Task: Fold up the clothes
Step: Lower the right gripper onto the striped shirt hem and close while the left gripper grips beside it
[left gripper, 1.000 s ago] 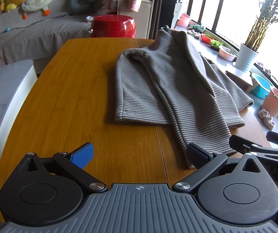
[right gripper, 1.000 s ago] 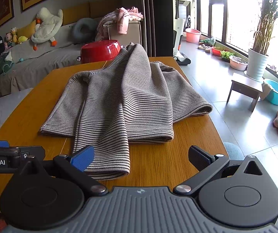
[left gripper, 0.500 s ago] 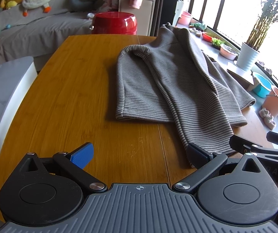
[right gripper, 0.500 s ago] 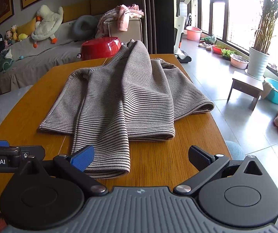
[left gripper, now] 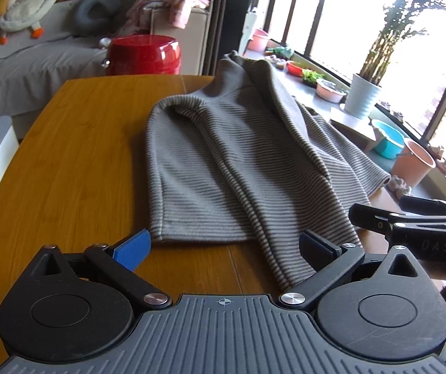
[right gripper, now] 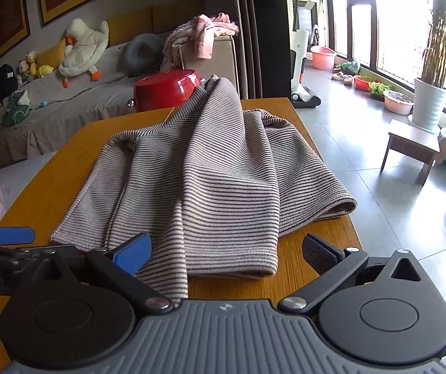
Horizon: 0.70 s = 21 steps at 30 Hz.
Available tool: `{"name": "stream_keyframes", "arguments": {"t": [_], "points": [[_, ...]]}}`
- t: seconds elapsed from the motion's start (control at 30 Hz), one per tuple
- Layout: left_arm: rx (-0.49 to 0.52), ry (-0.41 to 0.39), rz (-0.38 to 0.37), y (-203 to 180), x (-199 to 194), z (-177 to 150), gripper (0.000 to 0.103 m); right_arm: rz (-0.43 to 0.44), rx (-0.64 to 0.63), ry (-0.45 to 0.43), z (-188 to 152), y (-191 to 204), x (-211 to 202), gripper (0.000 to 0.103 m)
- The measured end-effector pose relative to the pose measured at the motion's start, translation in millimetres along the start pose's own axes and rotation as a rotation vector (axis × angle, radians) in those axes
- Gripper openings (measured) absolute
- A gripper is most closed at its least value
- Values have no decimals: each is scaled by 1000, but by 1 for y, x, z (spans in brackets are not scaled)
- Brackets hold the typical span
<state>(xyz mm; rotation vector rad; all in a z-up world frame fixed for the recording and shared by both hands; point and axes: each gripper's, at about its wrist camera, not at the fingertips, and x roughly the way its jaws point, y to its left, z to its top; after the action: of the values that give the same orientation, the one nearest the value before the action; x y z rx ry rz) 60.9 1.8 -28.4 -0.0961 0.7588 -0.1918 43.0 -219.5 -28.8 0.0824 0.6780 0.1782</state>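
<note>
1. Both tongs, left tongs (left gripper: 224,251) and right tongs (right gripper: 227,254), stand wide open and hold nothing, each low over the near edge of the wooden table (left gripper: 67,155).

2. Between and just ahead of the left tongs lies the near hem of a grey-and-dark striped knit garment (left gripper: 223,162); its blue pad (left gripper: 132,249) sits just at the hem's left corner, and its dark pad (left gripper: 315,247) overlaps a narrow folded strip, apparently a sleeve, that reaches nearest of all.

3. Ahead of the right tongs, that same strip (right gripper: 163,249) runs under its blue pad, while the broader folded hem (right gripper: 232,249) lies between its pads, with bare table before the dark pad.

4. Running straight away from both tongs, the garment's long axis leads from the hem to a raised collar or shoulder end at the far edge of the table. Neither tongs is clearly nearer; the left faces the left half of the hem, the right the right half.

5. Ribbed, soft and thick-looking, the cloth lies in overlapping lengthwise layers with rounded folded edges; its right side spills toward the right table edge. Whether these layers are a fold in progress or a loose heap cannot be settled.

6. Beyond the far table edge stands a glossy red round stool (left gripper: 143,54).
</note>
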Motion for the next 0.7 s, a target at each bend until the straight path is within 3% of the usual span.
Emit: {"name": "stream_keyframes", "arguments": {"t": [0.13, 0.3, 0.4, 0.53, 0.7], "points": [[30, -56, -83, 2, 23, 27, 103, 27, 53, -29, 24, -14, 22, 103], [1, -90, -129, 8, 58, 59, 103, 225, 167, -84, 56, -32, 56, 103], [-15, -67, -112, 14, 83, 68, 103, 300, 232, -82, 73, -40, 83, 103], [-51, -24, -96, 26, 108, 70, 103, 253, 268, 7, 73, -43, 127, 103], [4, -40, -81, 25, 113, 59, 103, 246, 193, -21, 61, -34, 131, 103]]}}
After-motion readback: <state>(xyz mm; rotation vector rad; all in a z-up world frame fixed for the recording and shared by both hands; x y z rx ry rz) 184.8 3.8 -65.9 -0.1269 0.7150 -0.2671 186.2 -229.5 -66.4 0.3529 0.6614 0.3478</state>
